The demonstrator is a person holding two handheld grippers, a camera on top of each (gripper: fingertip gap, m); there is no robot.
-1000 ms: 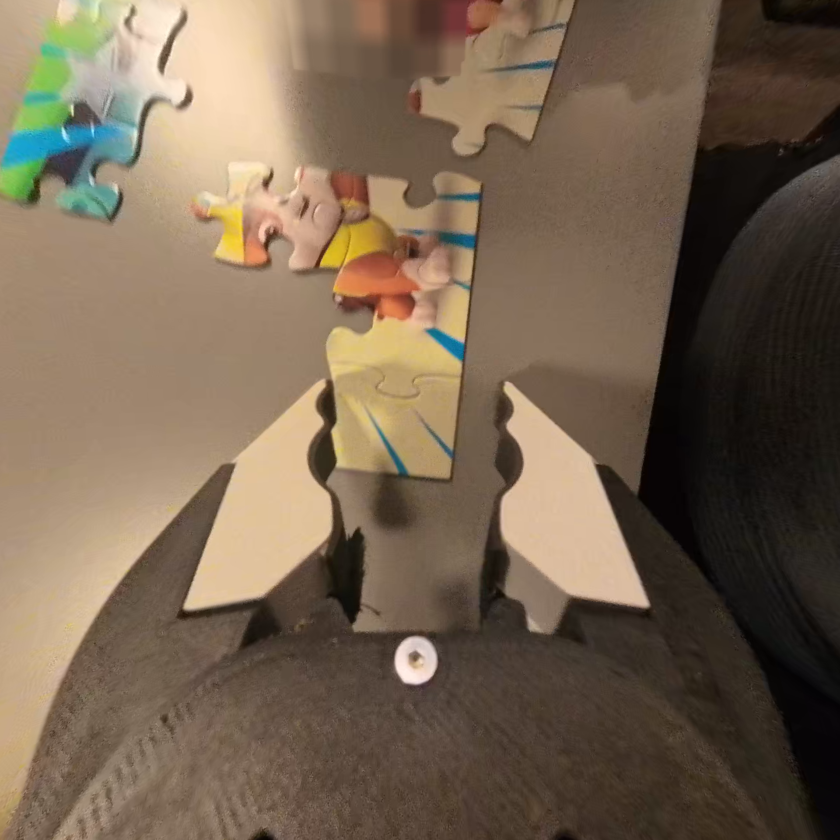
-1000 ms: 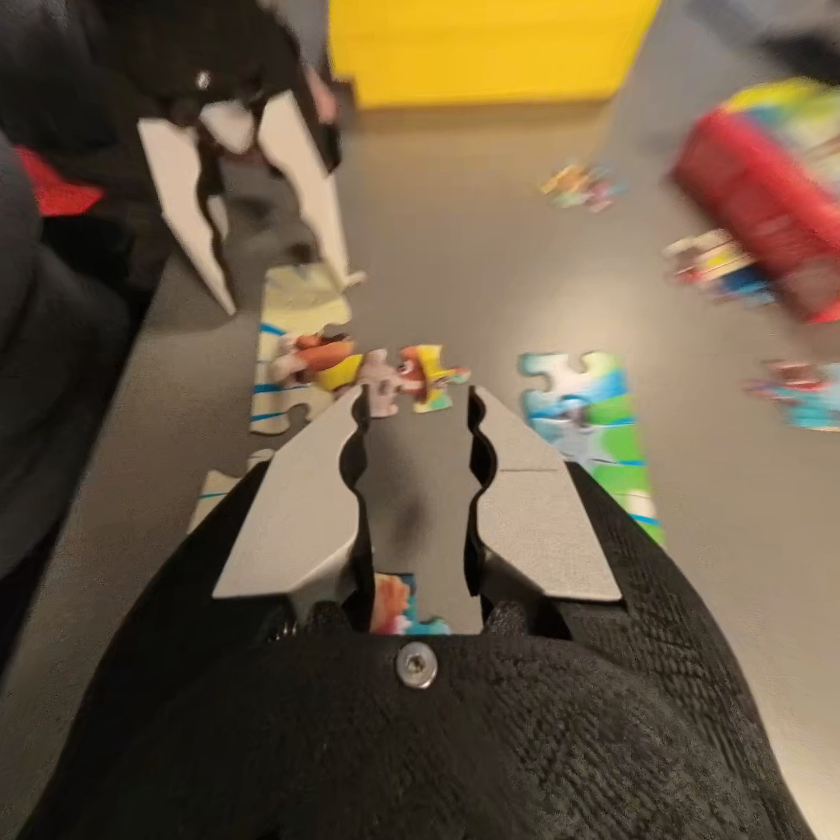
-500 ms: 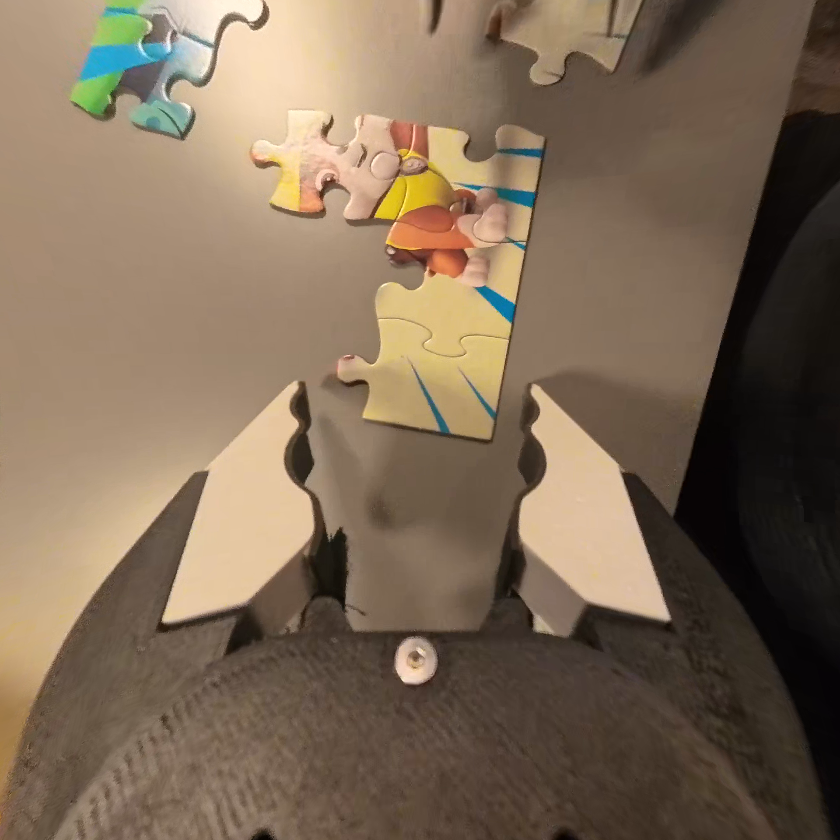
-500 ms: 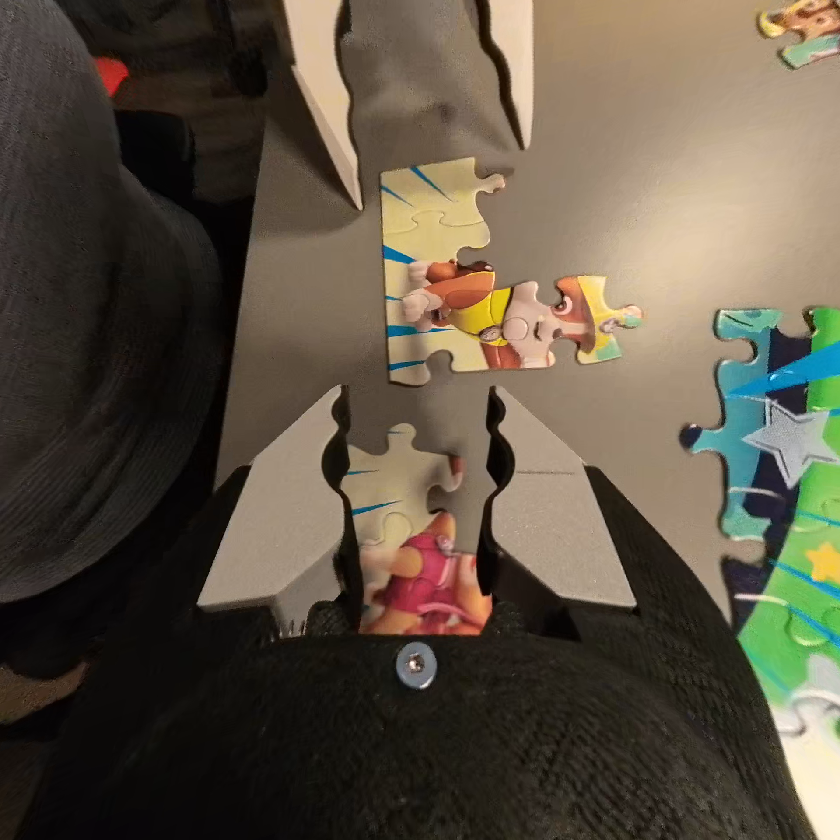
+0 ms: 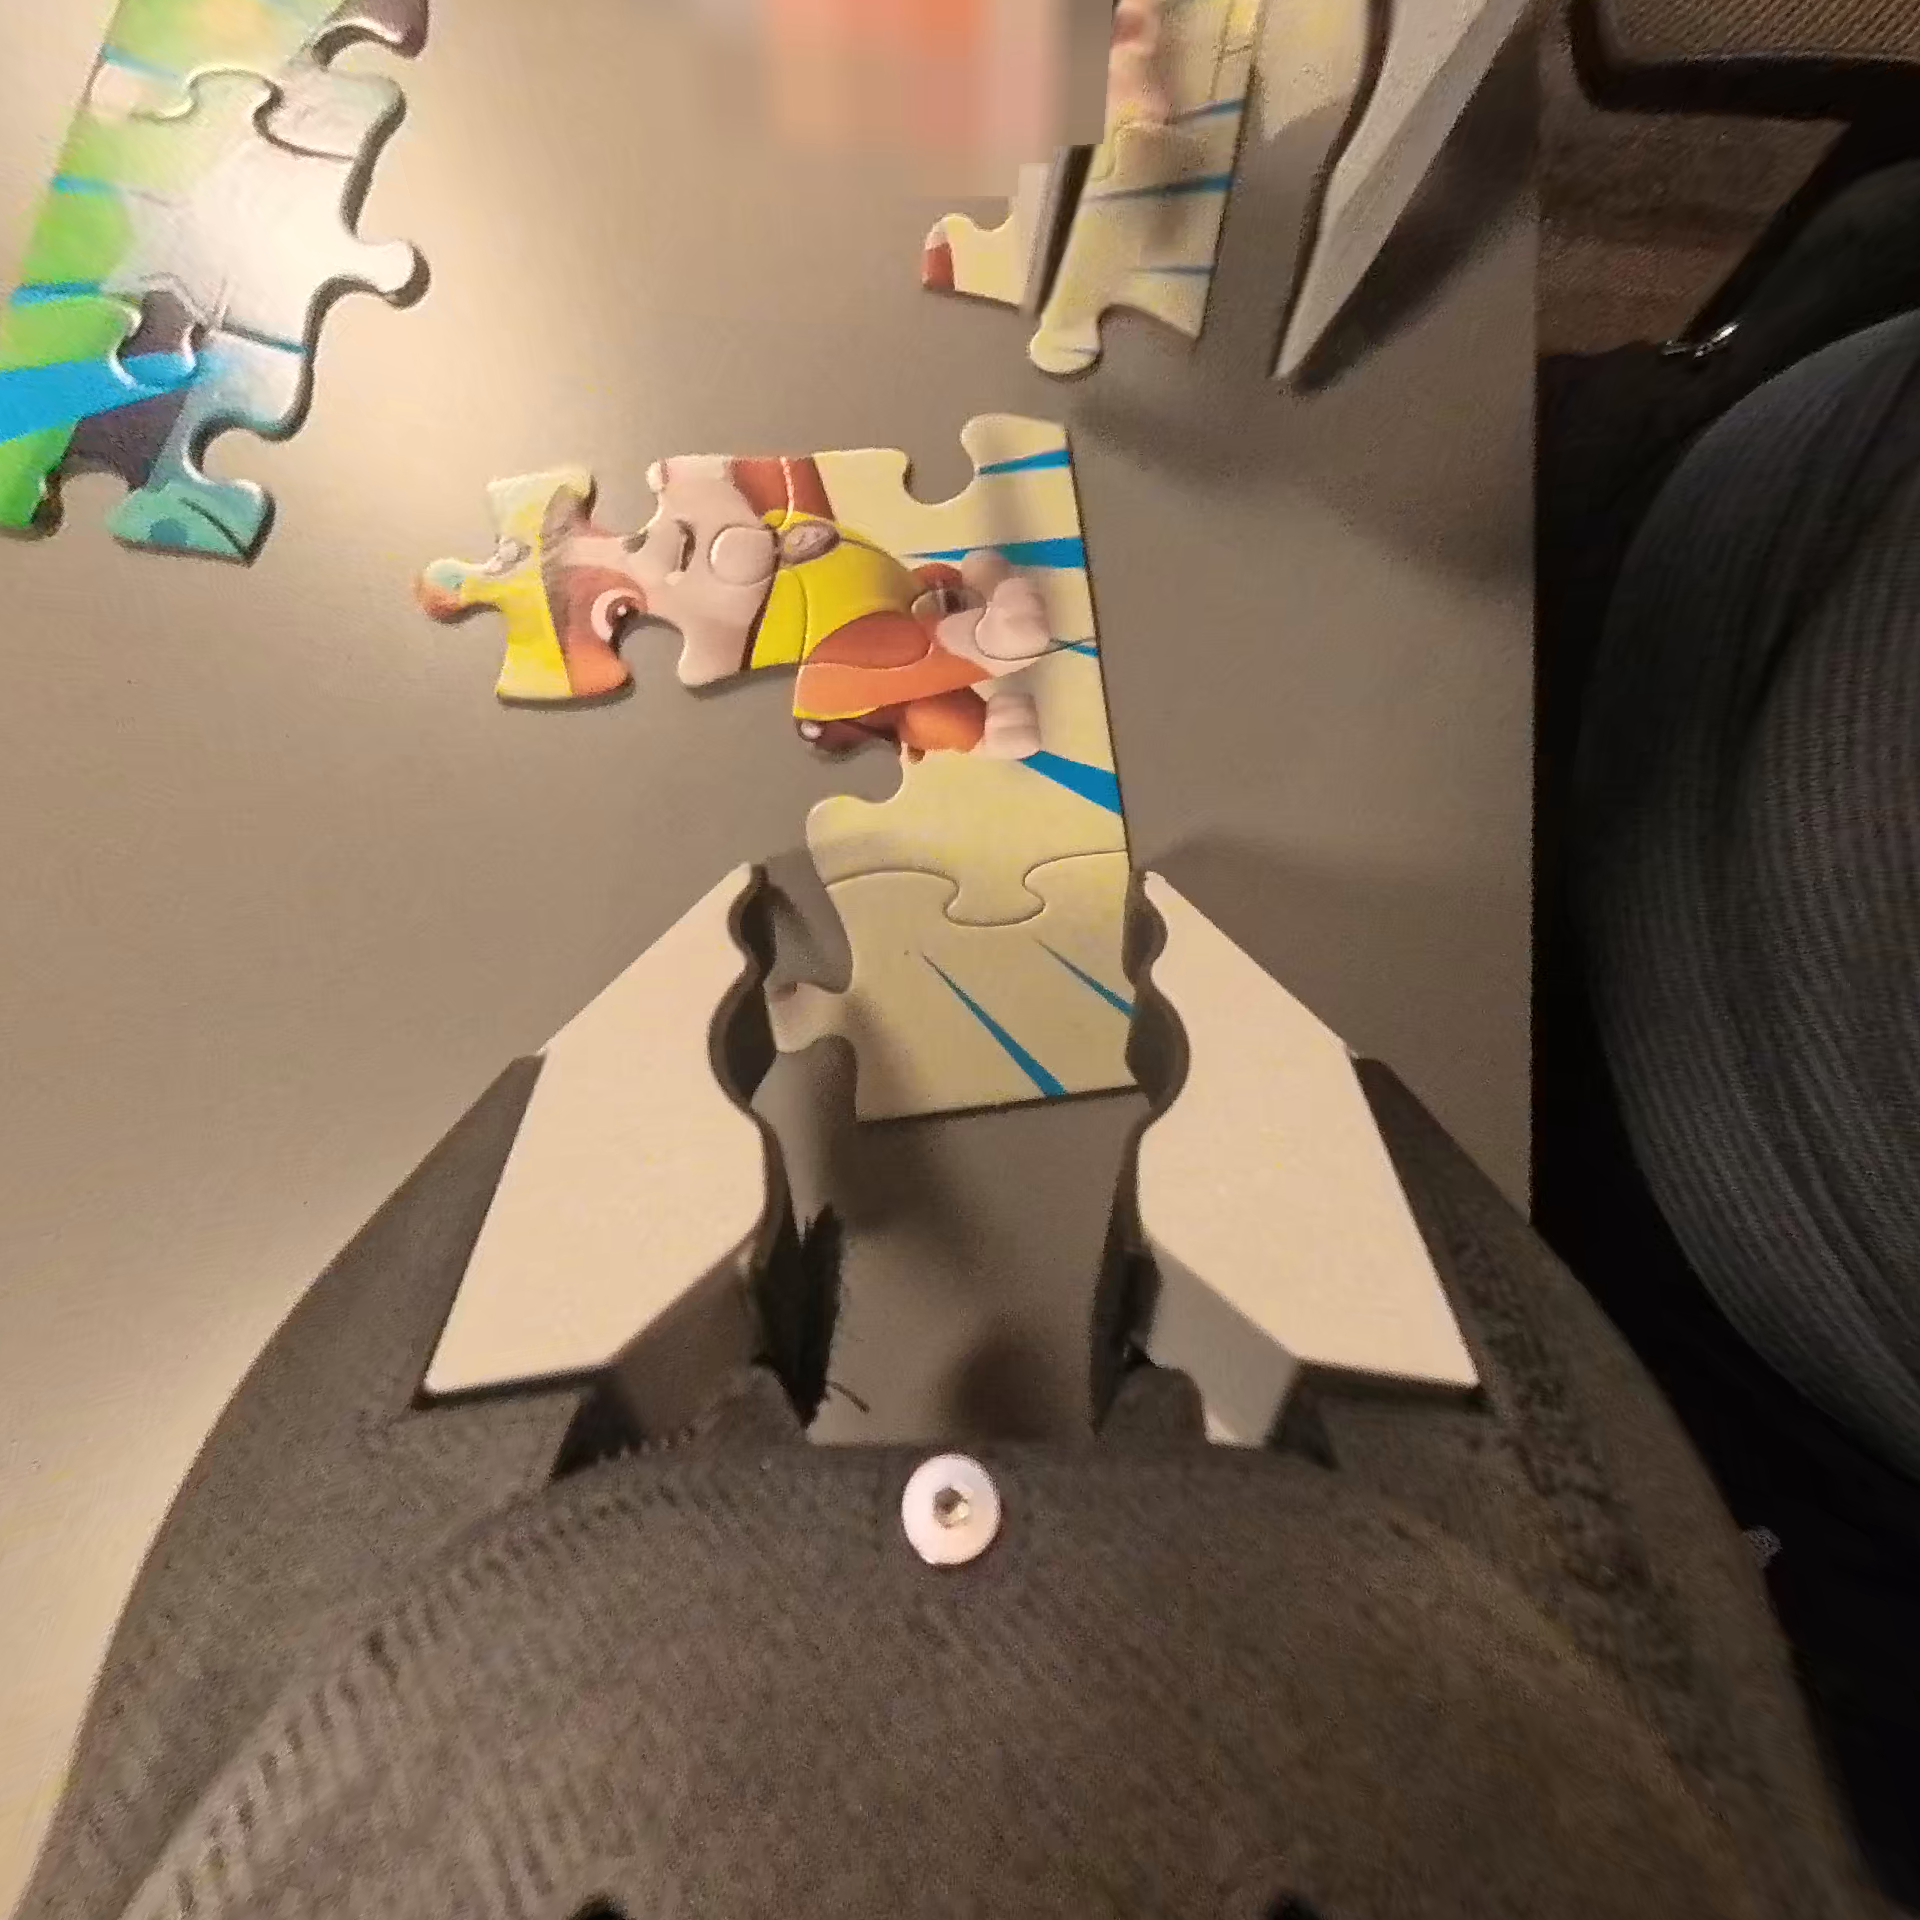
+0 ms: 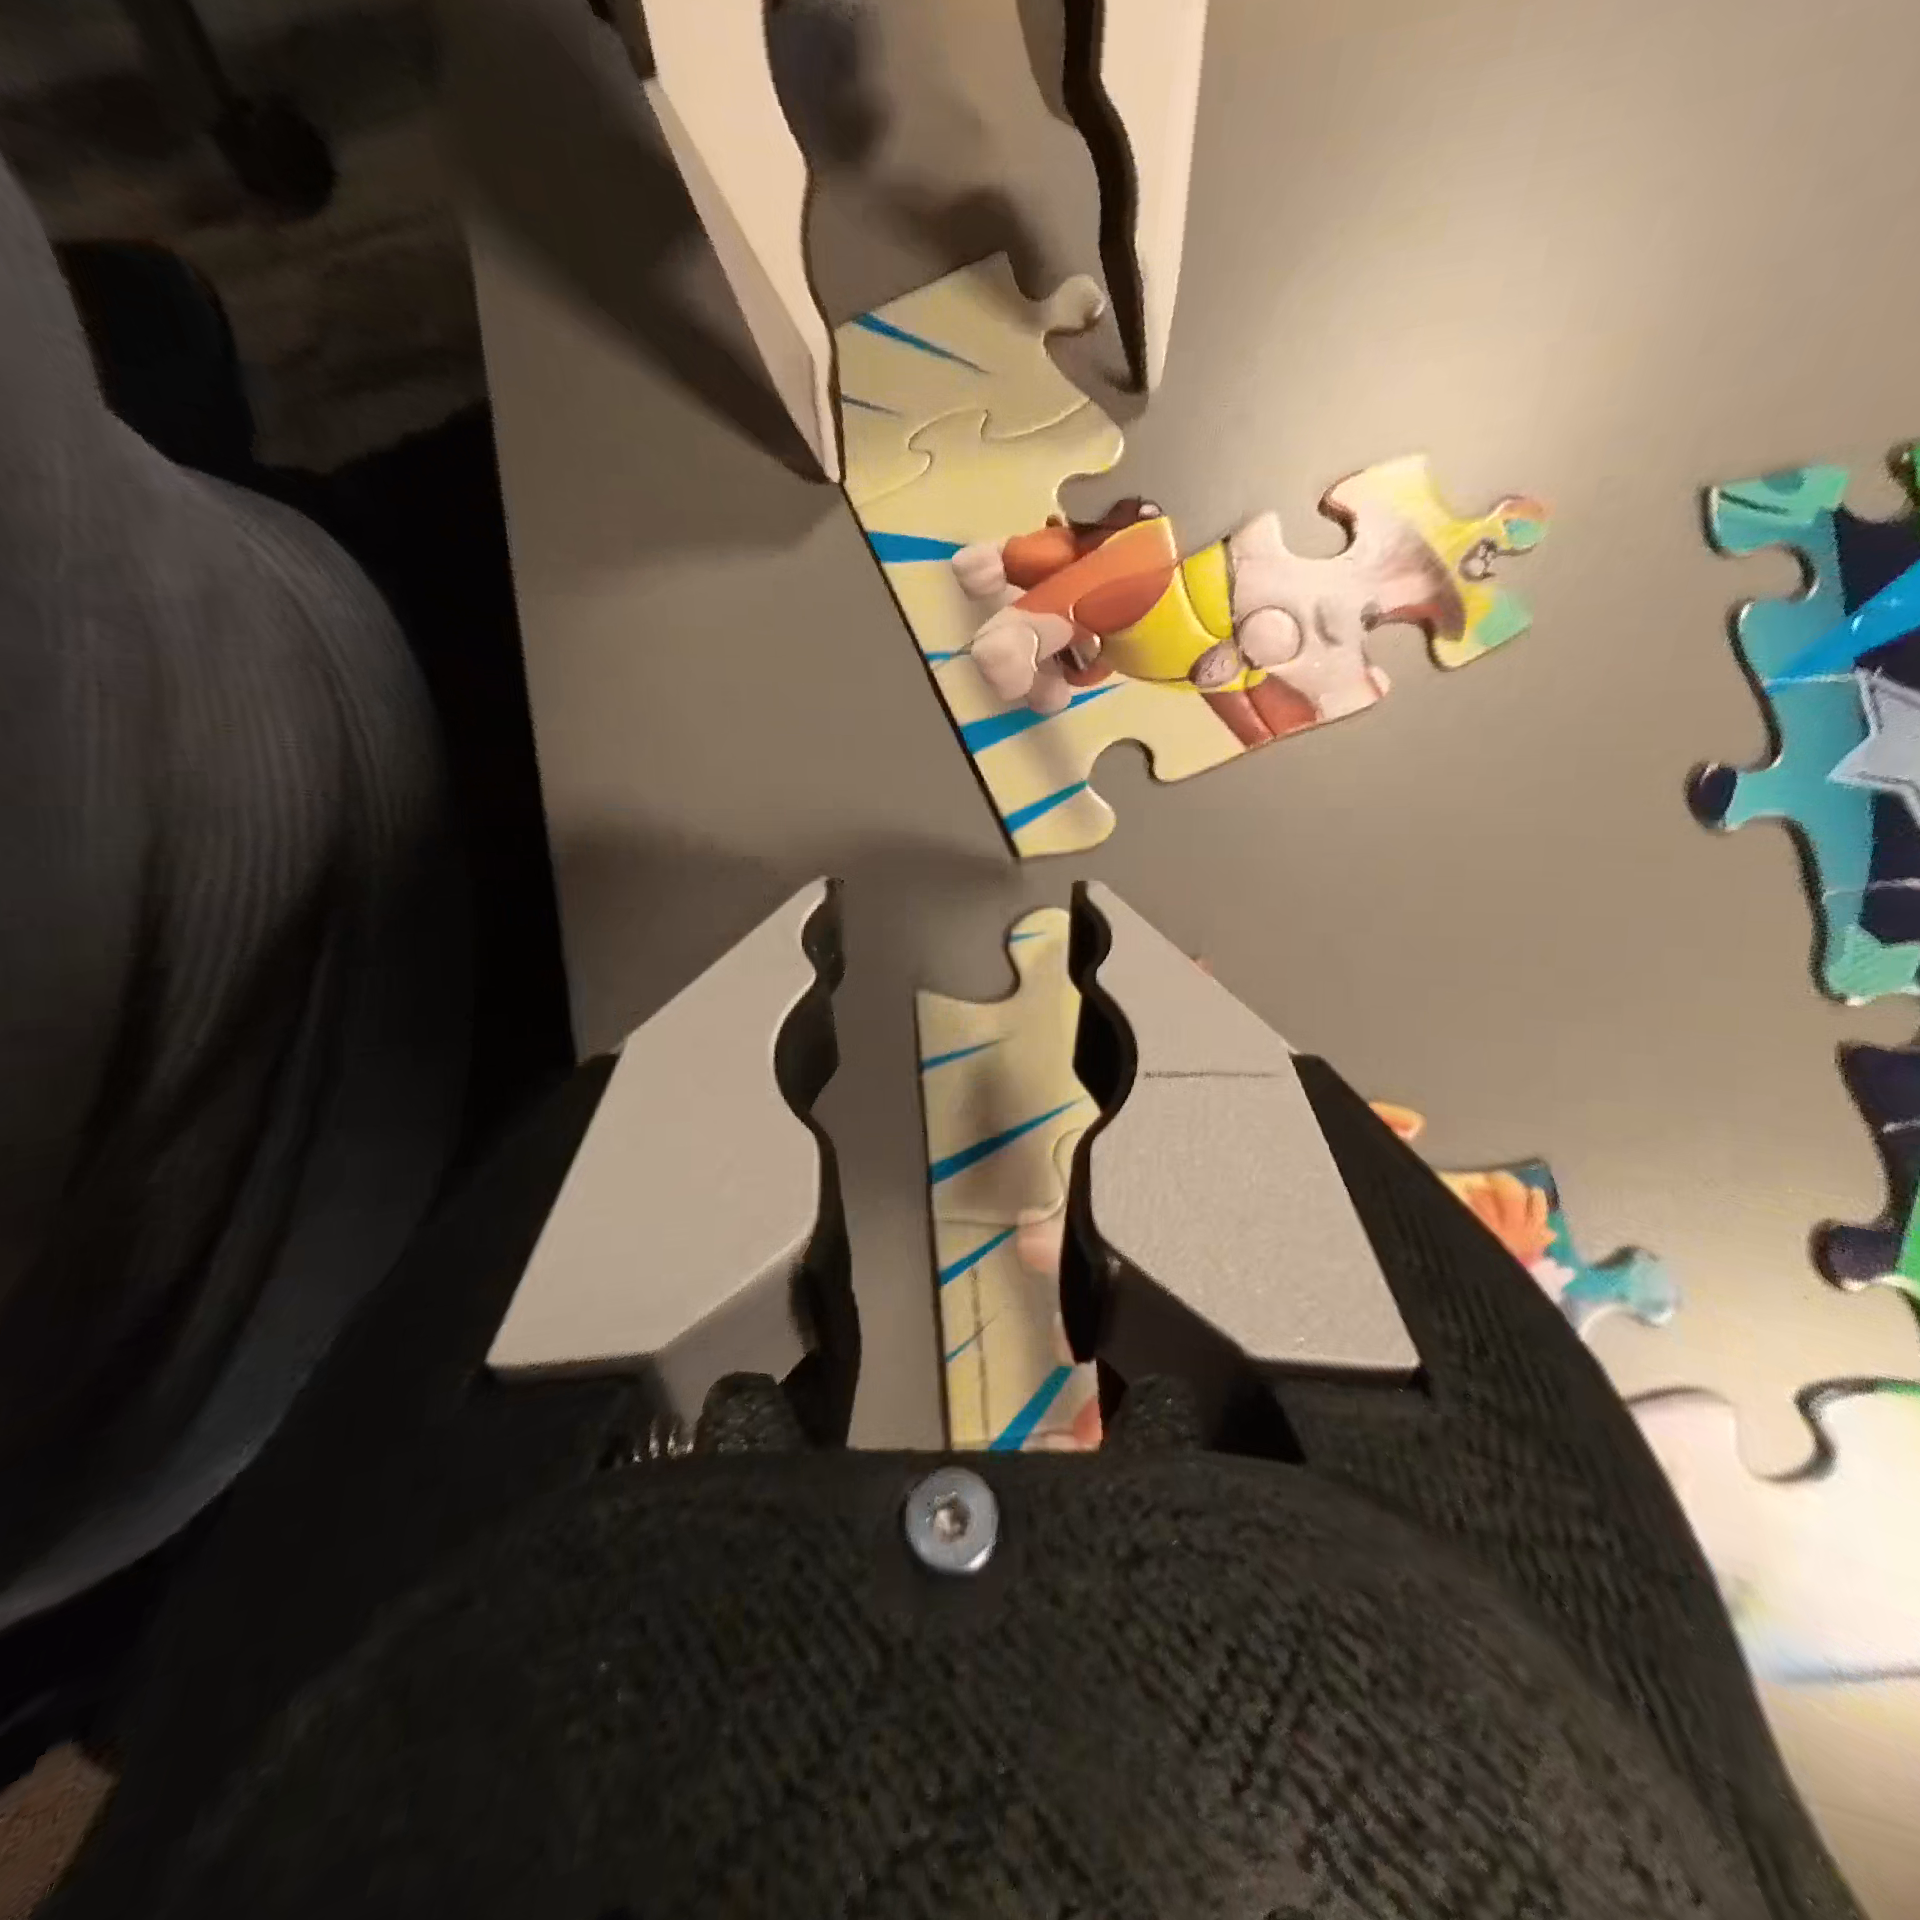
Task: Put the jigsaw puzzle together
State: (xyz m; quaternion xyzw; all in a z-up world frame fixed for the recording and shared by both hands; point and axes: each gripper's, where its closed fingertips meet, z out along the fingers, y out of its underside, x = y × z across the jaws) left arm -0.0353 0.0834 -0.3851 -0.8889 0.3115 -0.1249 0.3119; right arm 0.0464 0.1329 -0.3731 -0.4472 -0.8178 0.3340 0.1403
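I hold two grippers facing each other over a grey table [image 5: 312,935], with an L-shaped joined puzzle section showing a cartoon dog [image 5: 883,623] lying flat between them.

The section's long axis, its pale straight-edged side, runs directly away from my left gripper [image 5: 948,878] toward my right gripper [image 6: 954,885]. Its short arm, the dog's head, branches off away from the table edge. The left gripper is the nearer one. Its jaws stand fairly wide and straddle the section's near end. One finger [image 5: 1195,987] lies along the straight edge, and the other [image 5: 675,987] looks to meet the side tab.

Beyond the section's far end, just apart from it, lies a second pale puzzle strip [image 6: 987,1143]. My right jaws are narrower and sit around it without gripping. Bare table shows between one finger and the strip's straight edge, and the other finger covers its opposite side.

Farther from the table edge than the dog section lies a green and blue section [image 5: 156,312].
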